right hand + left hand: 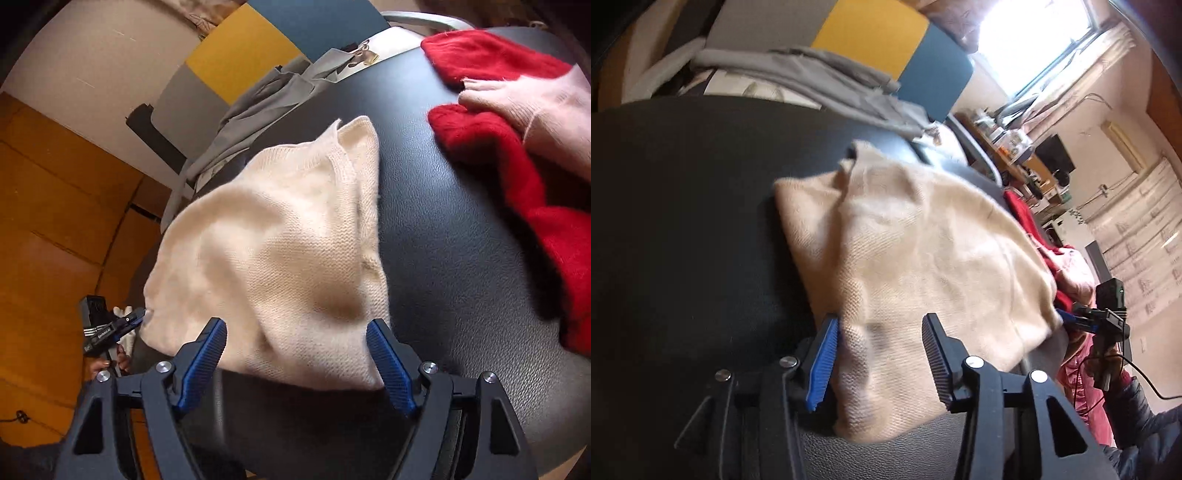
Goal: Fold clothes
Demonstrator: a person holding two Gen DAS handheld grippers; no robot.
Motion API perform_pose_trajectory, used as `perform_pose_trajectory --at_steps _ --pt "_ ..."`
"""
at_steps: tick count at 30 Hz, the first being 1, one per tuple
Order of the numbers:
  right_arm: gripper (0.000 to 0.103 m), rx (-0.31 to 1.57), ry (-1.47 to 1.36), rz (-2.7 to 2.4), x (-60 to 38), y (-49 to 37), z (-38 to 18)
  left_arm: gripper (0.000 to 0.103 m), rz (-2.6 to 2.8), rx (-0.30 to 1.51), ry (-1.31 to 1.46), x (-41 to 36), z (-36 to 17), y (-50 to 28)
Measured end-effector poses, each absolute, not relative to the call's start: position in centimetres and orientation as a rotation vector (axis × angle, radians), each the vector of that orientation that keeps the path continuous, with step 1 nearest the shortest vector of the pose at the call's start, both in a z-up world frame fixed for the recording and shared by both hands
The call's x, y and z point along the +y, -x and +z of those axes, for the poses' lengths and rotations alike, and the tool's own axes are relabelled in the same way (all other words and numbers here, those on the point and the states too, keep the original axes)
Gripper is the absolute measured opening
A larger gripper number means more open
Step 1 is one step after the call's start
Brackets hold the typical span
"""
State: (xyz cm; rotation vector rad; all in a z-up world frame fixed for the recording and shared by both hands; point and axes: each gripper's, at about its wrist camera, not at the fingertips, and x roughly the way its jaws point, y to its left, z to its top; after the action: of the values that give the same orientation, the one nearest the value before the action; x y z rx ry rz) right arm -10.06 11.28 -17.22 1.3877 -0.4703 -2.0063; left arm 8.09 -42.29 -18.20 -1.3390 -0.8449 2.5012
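Item: we log a cream knitted garment point(273, 266) lying in a soft, doubled-up heap on the black leather-grain tabletop point(454, 236).
Position: its near hem sits between the fingers of both claws; the far end, with a ribbed edge, points toward a grey cloth pile point(258, 103) at the tabletop's back.
Neighbours: a red and pale pink fuzzy knit point(517, 166) lies apart to the right, not touching the cream piece.
Left claw point(879, 354): we find the fingers spread, the hem lying in the gap, nothing pinched. In the right wrist view it shows small at the garment's left corner point(138, 318).
Right claw point(295, 354): fingers likewise apart, straddling the near edge without clamping.
Handling, our judgement: light, limp, stretchy knit; it will sag and drape, cling a little to itself, and slide easily on the smooth surface. Nothing fragile.
Where to grip, our judgement: the two near corners of the hem, taking all layers at once so the stack does not shear.
Stage: the heap suits either a fold partly made or one just laid down; we cannot settle which.
Hidden: sleeves and neckline are not separable; the layer count is unclear. The left view is motion-blurred, and the red knit is cut off by the frame edge.
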Motion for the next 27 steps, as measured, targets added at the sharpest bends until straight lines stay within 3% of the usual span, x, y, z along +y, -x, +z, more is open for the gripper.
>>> perform_pose_trajectory --at_steps 2,4,5,6,8,11,16,22,23,24,26,27 --pt "0.077 -0.472 -1.382 -2.003 11.1 10.2 -17.2 0.034 2.472 -0.883 1.33 -42.5 -18.5 -8.0" --pt "0.068 -0.453 -1.381 -2.006 10.9 10.2 -17.3 0.011 2.471 -0.893 1.308 -42.3 -18.5 -7.9" --pt "0.057 -0.426 -1.398 -2.009 10.6 10.3 -17.4 0.005 2.472 -0.898 1.298 -42.2 -18.5 -7.8" --pt "0.033 -0.399 -1.415 -2.013 10.4 10.5 -17.6 0.004 2.476 -0.899 1.296 -42.0 -18.4 -7.8" --pt "0.002 -0.349 -1.45 -2.031 10.2 10.6 -17.9 0.003 2.488 -0.902 1.283 -41.7 -17.9 -7.9" --pt "0.0 -0.282 -1.469 -2.042 10.1 10.5 -17.6 0.002 2.506 -0.921 1.195 -41.6 -15.8 -9.0" --pt "0.0 -0.143 -1.425 -2.042 10.8 8.2 -14.2 0.002 2.521 -0.922 1.101 -41.1 -13.3 -12.2" --pt "0.005 -0.034 -1.352 -2.113 9.8 6.8 -13.6 0.002 2.514 -1.032 1.262 -41.6 -17.9 -12.8" --pt "0.014 0.011 -1.355 -2.116 9.1 6.7 -14.0 0.003 2.518 -1.063 1.265 -41.9 -18.4 -12.6" --pt "0.04 0.055 -1.358 -2.118 8.4 6.7 -14.3 0.003 2.522 -1.095 1.269 -42.3 -18.8 -12.4" --pt "0.074 0.144 -1.363 -2.121 7.0 6.5 -15.1 0.003 2.524 -1.104 1.265 -42.5 -18.8 -12.0" --pt "0.074 0.189 -1.365 -2.122 6.3 6.4 -15.4 0.003 2.525 -1.102 1.261 -42.6 -18.7 -11.8"
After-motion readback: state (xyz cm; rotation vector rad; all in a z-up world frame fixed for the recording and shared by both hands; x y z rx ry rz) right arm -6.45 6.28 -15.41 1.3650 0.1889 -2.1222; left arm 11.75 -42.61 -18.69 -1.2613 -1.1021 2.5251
